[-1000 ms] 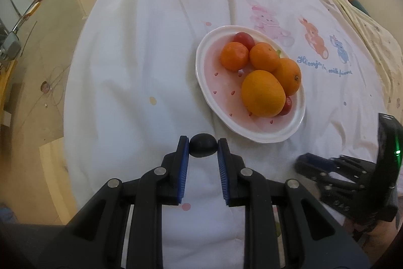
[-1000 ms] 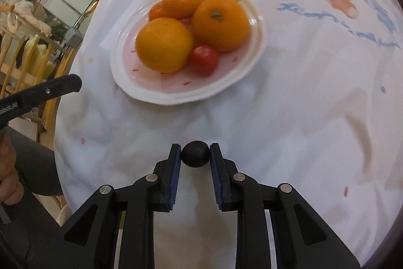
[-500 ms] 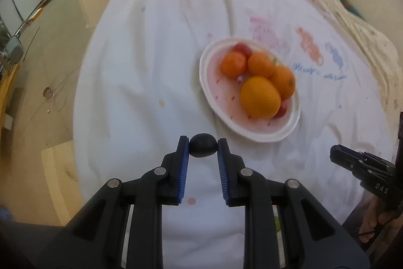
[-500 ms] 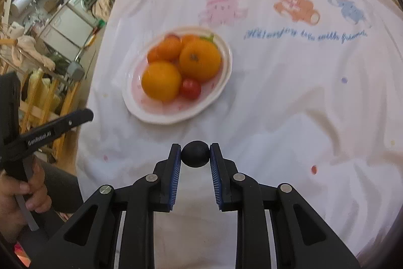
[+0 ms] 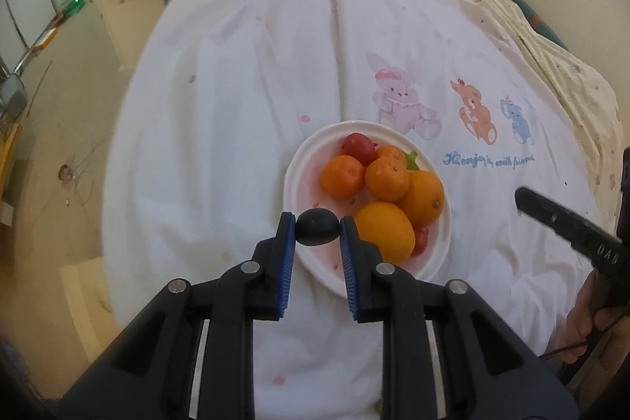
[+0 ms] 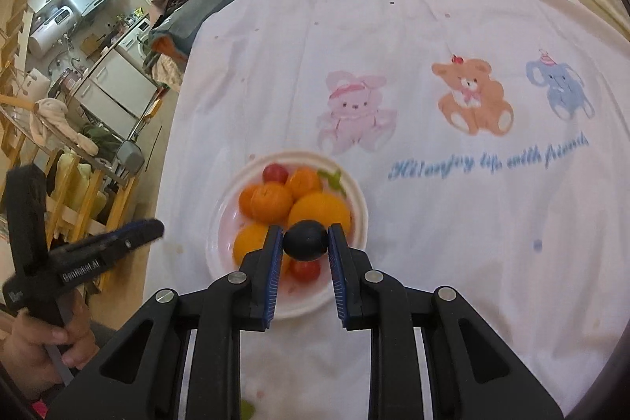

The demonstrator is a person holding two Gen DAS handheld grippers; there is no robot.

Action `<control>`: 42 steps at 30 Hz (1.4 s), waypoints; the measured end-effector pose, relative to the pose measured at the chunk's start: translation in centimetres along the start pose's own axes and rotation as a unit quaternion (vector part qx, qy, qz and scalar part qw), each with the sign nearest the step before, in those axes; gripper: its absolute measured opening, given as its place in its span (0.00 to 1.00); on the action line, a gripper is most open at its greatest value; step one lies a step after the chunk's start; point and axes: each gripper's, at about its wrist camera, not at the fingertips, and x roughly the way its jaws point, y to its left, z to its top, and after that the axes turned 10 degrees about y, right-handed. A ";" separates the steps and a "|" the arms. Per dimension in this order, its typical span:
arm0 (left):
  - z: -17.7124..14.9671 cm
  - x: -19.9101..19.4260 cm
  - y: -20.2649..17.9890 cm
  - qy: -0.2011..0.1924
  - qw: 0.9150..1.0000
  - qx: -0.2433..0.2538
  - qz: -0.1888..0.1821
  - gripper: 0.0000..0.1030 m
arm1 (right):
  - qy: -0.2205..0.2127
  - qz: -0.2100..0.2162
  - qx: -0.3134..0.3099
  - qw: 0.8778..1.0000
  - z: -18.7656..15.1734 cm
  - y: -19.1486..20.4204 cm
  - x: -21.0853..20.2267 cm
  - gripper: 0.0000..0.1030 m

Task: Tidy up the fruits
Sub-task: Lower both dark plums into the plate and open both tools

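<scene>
Fruit is piled on the plate [image 5: 293, 184]; both the left gripper [image 5: 317, 228] and right gripper [image 6: 305, 239] are closed, each pinching a dark ball [image 5: 317, 227]; nothing loose remains.

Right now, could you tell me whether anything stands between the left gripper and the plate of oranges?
Nothing visible does. The left gripper, shut on a dark round object, faces the plate with only open air and white cloth between. The right gripper is off to the right, clear of that path.

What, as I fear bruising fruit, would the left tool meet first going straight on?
Past its dark ball, probably the white plate, its bare left part beside the small orange; depth unclear.
</scene>
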 end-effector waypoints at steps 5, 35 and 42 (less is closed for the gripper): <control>1.2 3.4 -0.2 0.029 0.999 -0.010 -0.013 0.19 | 0.014 -0.005 -0.005 1.000 3.1 -0.9 2.4 0.24; 2.3 8.6 0.7 0.095 0.993 -0.053 -0.040 0.22 | 0.096 0.028 0.008 0.995 7.0 -3.3 11.3 0.27; 2.4 8.3 0.7 0.108 0.991 -0.068 -0.041 0.40 | 0.080 0.021 0.011 0.997 6.8 -3.4 10.2 0.62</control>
